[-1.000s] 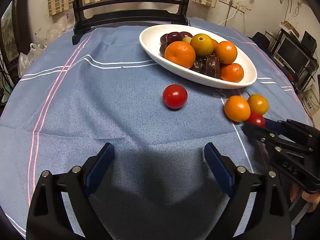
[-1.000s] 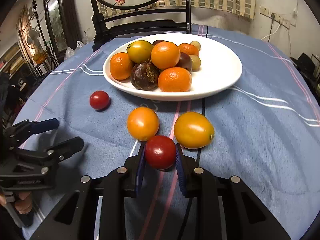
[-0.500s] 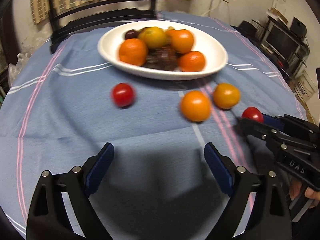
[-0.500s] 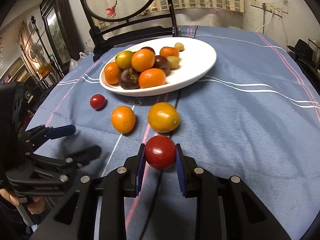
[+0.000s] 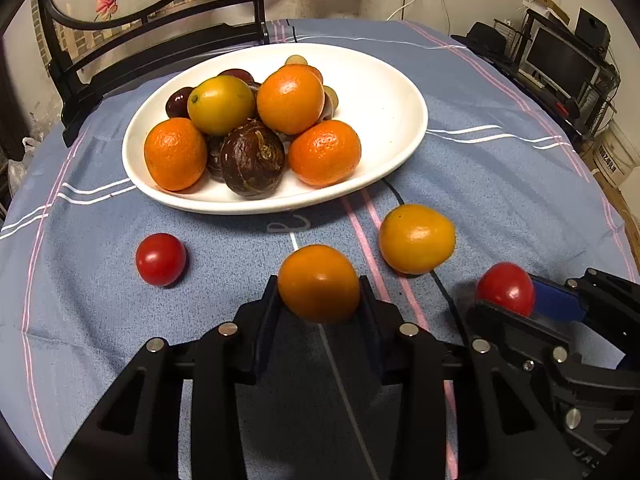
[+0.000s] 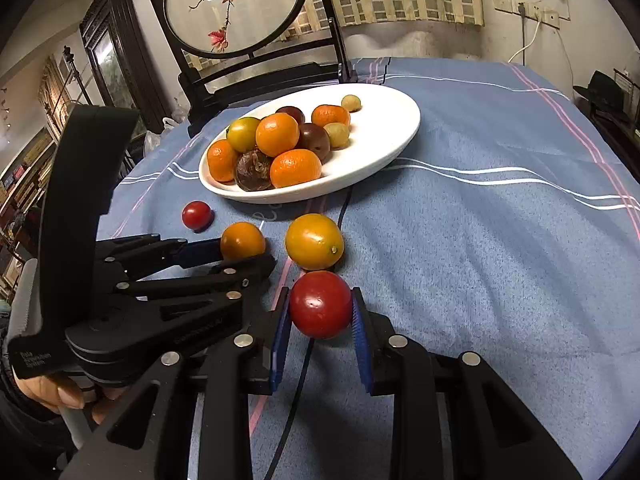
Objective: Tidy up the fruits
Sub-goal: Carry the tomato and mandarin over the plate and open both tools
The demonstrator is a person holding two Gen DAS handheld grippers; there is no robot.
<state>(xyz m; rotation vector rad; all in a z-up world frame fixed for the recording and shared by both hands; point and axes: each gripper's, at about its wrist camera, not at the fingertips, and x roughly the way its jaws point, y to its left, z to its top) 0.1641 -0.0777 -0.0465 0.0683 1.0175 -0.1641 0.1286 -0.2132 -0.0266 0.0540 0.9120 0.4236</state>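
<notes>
**Both claws clenched on fruit in front of the white plate**

The left claw (image 5: pixel 319 300) grips a small orange fruit (image 5: pixel 319 283) between its two fingers, pinched on both sides; in the right wrist view the same fruit (image 6: pixel 242 240) sits at the tips of that claw (image 6: pixel 240 254). The right claw (image 6: pixel 320 320) is clenched on a red cherry tomato (image 6: pixel 320 304), its blue pads (image 6: pixel 362 336) pressing either side. In the left wrist view this tomato (image 5: pixel 505 288) shows at the right claw's (image 5: pixel 508 300) tip, off to the right.

Just beyond and between the two claws, a yellow-orange oval fruit (image 6: pixel 314 241) lies loose on the blue cloth (image 6: pixel 480 240) covering the desk, near both held fruits but apart from them. A second cherry tomato (image 5: pixel 161 259) rests on the cloth further left, near the plate's front rim.

The white oval plate (image 5: pixel 384 92) stands behind the loose fruits. Piled toward its left half are three mandarins (image 5: pixel 291 98), a yellow-green citrus (image 5: pixel 221 105), a wrinkled brown passion fruit (image 5: pixel 253 162), dark purple fruits (image 5: pixel 179 101) and a few pale grapes (image 6: pixel 351 103). Its right half is bare.

A dark wooden stand with a round painted screen (image 6: pixel 236 4) rises behind the desk.
</notes>
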